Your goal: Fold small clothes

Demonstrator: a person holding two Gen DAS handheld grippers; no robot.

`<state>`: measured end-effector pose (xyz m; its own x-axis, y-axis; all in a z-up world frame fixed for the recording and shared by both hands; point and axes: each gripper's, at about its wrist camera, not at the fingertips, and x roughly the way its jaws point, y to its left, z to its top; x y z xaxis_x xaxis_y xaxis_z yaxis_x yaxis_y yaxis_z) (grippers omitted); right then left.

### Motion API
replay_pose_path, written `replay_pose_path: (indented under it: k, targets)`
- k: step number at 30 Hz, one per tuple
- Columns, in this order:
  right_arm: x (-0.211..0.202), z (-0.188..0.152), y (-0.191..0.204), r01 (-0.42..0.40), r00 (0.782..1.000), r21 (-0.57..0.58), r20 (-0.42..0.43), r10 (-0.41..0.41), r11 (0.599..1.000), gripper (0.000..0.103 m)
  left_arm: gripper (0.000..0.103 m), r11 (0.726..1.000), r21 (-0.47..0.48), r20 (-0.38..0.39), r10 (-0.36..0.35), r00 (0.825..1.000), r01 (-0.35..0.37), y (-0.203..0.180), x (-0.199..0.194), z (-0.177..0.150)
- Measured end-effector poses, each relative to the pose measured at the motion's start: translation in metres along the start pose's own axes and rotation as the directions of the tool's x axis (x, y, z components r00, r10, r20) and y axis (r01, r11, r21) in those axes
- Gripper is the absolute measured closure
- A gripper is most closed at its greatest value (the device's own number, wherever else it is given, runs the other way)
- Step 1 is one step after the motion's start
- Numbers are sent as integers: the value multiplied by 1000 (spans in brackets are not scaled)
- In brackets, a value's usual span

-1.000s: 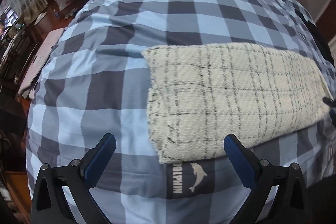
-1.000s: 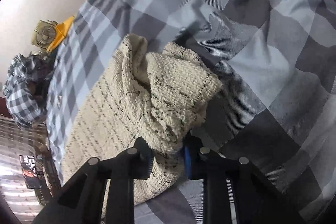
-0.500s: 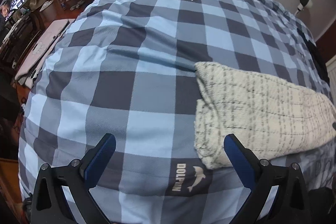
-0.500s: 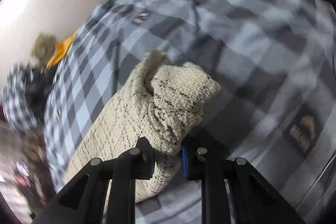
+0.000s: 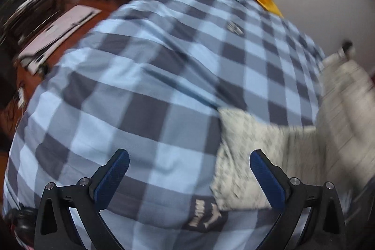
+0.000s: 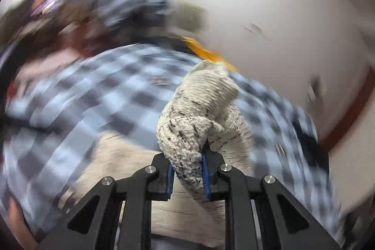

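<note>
Now the right tongs [image 6: 187, 173] pinch a bunched end of the cream cloth [image 6: 199, 109], lifted upright above the checked bed [image 5: 140, 86]; the left tongs [image 5: 189, 170] gape empty.

The left gripper [image 5: 188, 162] sits at the bottom of its frame, its blue-padded jaws spread wide with nothing between them. The right gripper [image 6: 187, 173], low at centre of its frame, has its jaws pinched onto a bunched fold of cream knit cloth [image 6: 194, 114].

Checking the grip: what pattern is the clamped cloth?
Cream knit cloth with thin dark lines; right wrist view.
</note>
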<state>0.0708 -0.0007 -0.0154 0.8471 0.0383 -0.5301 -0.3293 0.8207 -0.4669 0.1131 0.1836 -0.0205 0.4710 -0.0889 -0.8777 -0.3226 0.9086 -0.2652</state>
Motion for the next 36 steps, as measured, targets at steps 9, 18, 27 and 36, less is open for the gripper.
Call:
replay_pose_path:
  k: [9,18,27,36]
  targets:
    - [53,-38,115,-112,993,-209,-62,101,972,86,0,963,-263,79,-41,996,60,60,-6,16]
    - [45,-63,114,-106,994,-371,-9,111,923,85,0,887,3,-240,-447,862,461,-54,72,14]
    - [33,-80,128,-98,990,-582,22,136,807,62,0,880,86,-379,-405,832,467,-86,123,5]
    - [-62,-94,57,-376,908,-500,-33,417,780,30,0,916,128,-315,-326,891,380,-78,127,0]
